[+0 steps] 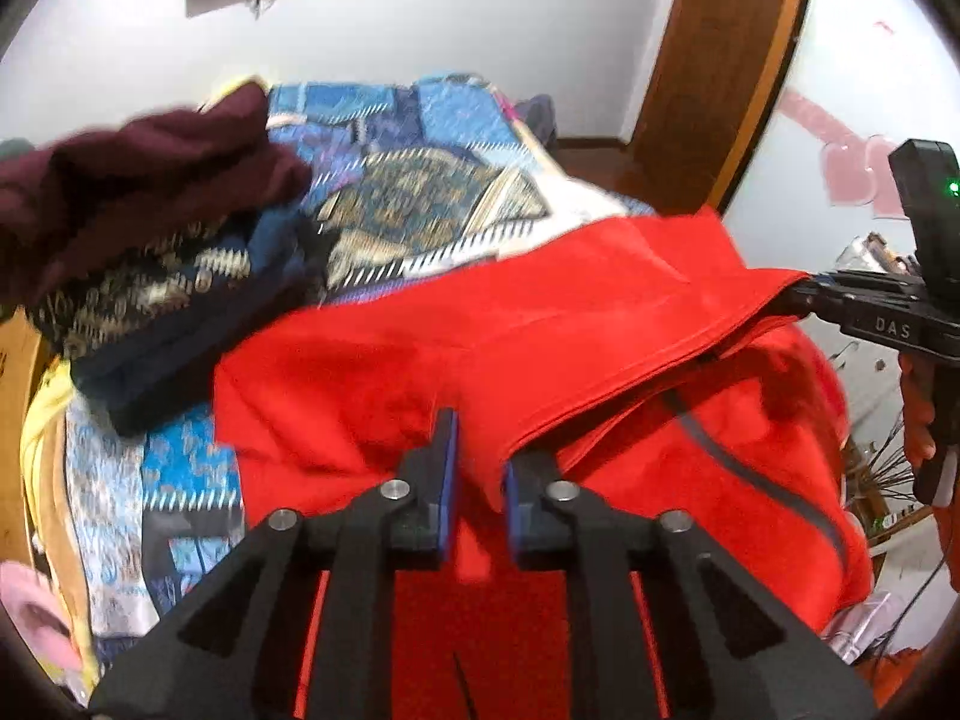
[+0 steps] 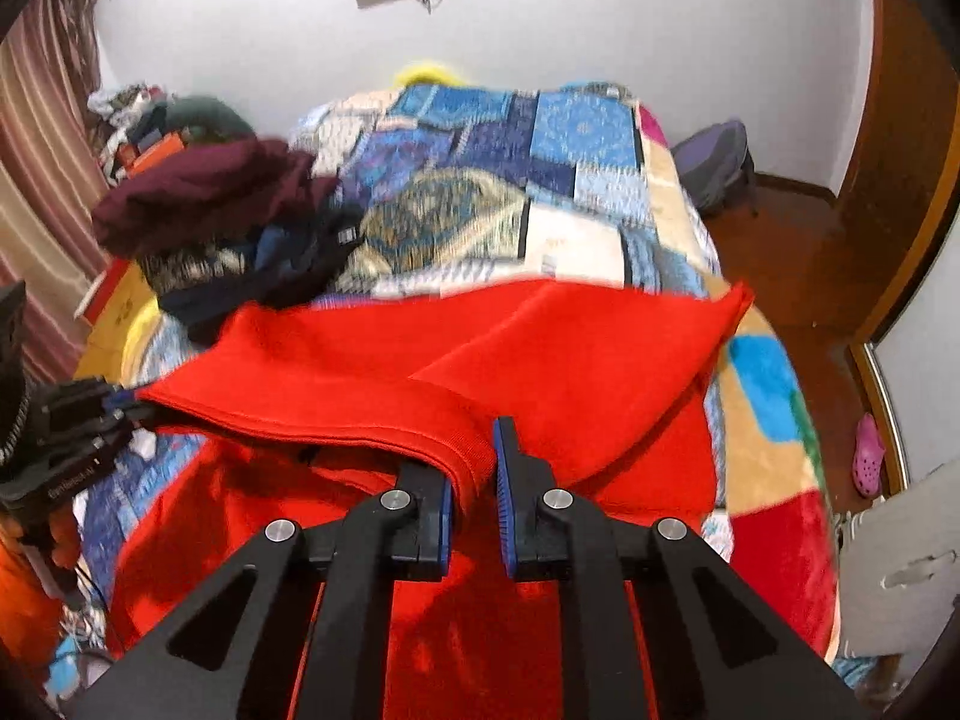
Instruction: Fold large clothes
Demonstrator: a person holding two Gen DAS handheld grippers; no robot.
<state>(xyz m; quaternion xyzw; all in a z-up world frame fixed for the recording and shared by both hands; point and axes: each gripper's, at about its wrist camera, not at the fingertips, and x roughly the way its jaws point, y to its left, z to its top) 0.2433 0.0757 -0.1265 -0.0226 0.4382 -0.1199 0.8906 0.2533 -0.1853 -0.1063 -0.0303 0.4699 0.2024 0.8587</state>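
My left gripper [image 1: 478, 474] is matte black plastic: angular linkage arms with triangular cut-outs, round silver pins at the joints, blue pads lining each finger. My right gripper [image 2: 476, 480] is built the same, its blue pads finely ribbed. Seen from the left camera, its body carries pale "DAS" lettering and a green light.

Matt red fleece garment [image 2: 540, 348]

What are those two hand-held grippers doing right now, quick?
Left hand-held gripper: closed on a corner of the red garment, holding it up.
Right hand-held gripper: closed on the garment's folded hem, holding it up.
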